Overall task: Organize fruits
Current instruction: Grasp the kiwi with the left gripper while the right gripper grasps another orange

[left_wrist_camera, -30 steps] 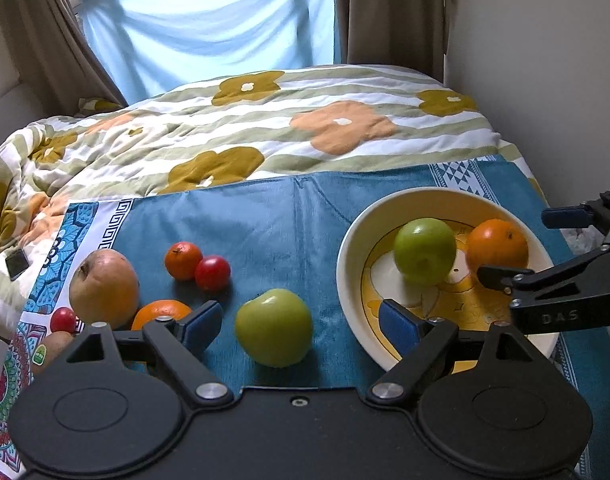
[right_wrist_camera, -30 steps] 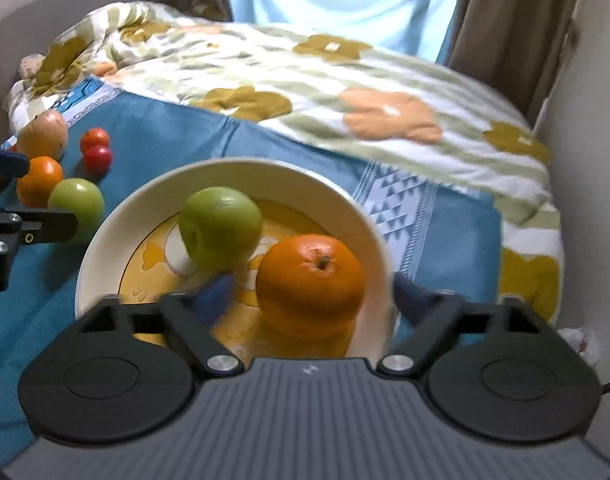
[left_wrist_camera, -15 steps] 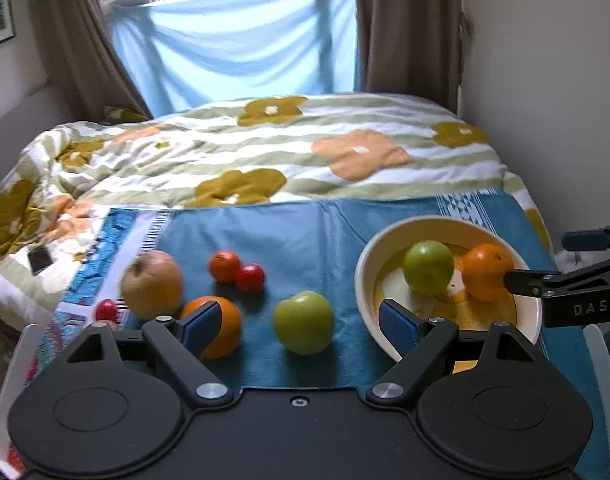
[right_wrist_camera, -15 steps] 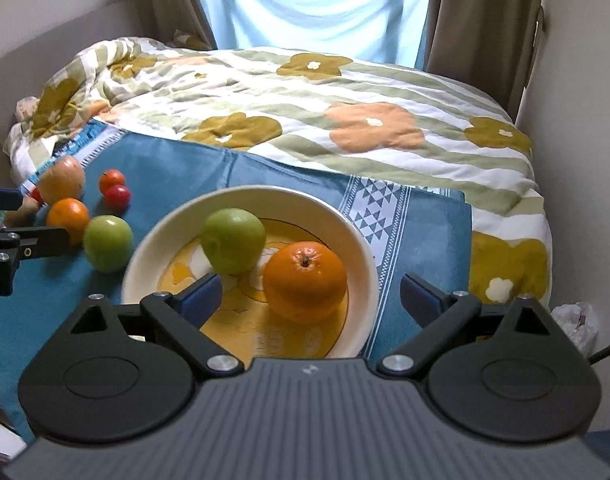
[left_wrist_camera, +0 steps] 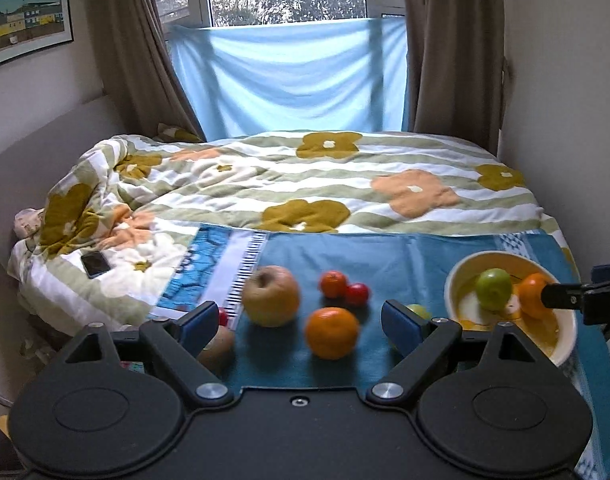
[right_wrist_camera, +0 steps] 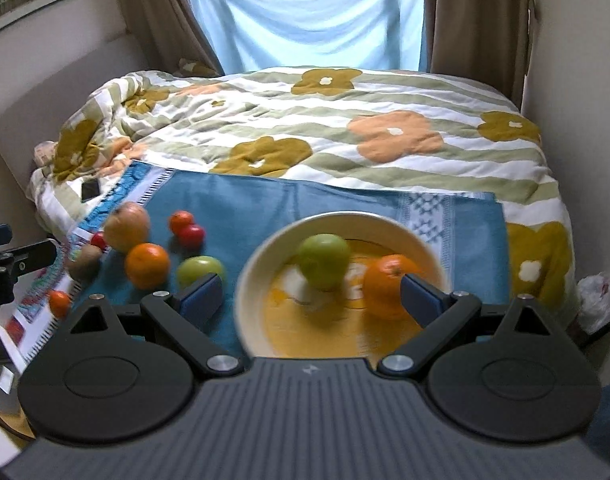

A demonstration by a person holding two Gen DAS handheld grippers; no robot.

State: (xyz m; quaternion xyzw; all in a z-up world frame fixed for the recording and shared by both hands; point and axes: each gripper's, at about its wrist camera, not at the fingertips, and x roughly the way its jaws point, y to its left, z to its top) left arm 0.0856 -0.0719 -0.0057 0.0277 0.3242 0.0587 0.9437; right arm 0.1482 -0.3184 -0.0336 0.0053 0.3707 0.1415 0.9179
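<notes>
A cream bowl (right_wrist_camera: 265,248) on the blue cloth holds a green apple (right_wrist_camera: 325,256) and an orange (right_wrist_camera: 385,280). My right gripper (right_wrist_camera: 311,298) hovers open above the bowl's near side, holding nothing. Left of the bowl lie a second green apple (right_wrist_camera: 199,268), an orange (left_wrist_camera: 332,332), a large yellow-red apple (left_wrist_camera: 270,296), a small orange fruit (left_wrist_camera: 333,283), a small red one (left_wrist_camera: 357,294) and a kiwi (left_wrist_camera: 217,350). My left gripper (left_wrist_camera: 301,322) hangs above these loose fruits. Its jaws are opening and nothing is between them.
The blue cloth (left_wrist_camera: 385,256) covers the near end of a bed with a flowered quilt (left_wrist_camera: 305,184). A phone (left_wrist_camera: 95,264) lies on the quilt at the left. A wall runs along the right, with a white plastic bag (right_wrist_camera: 599,296) by it.
Both grippers have drawn back and up, so the fruits look smaller. The left view has swung left: the orange and large apple now sit between its fingers instead of the green apple.
</notes>
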